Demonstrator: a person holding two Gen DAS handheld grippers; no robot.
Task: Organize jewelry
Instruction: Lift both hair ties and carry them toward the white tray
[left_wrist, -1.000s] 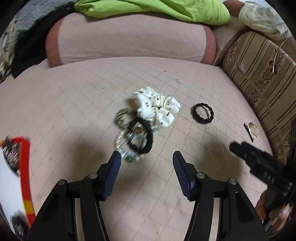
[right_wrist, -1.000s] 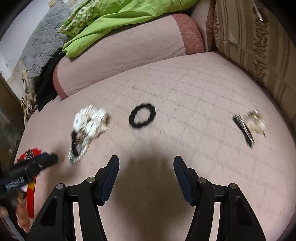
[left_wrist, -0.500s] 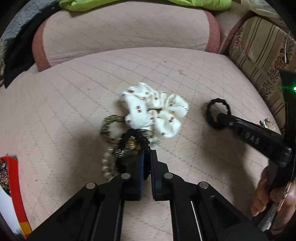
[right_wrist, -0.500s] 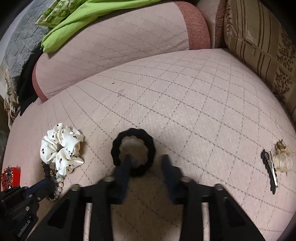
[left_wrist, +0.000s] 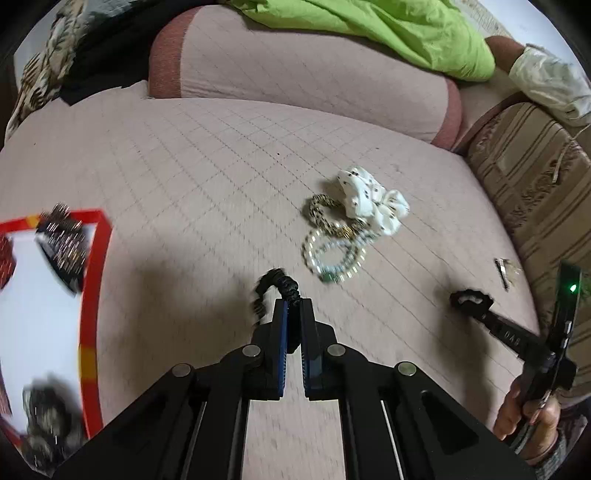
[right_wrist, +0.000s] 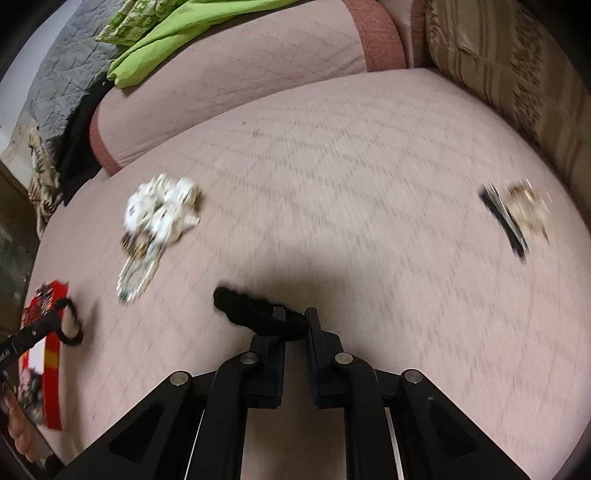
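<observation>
A black beaded bracelet (left_wrist: 275, 291) is pinched between the tips of the left gripper (left_wrist: 293, 306), its loop curling out ahead and to the left of the fingertips, lifted off the pink quilted bed (left_wrist: 207, 173). Both grippers have just closed on their catch. A black wavy hair tie (right_wrist: 258, 312) is clamped in the right gripper (right_wrist: 295, 317), most of the ring sticking out to the left of the tips. Ahead and to the right of the left gripper, well apart from it, a pearl bracelet (left_wrist: 334, 256), a gold chain (left_wrist: 325, 218) and a white patterned scrunchie (left_wrist: 373, 205) lie touching in a heap. A red-rimmed tray (left_wrist: 94, 295) with dark sparkly pieces sits to its left. Far right of the right gripper lie a dark hair clip (right_wrist: 504, 218) and a blurred gold piece (right_wrist: 528, 208)
</observation>
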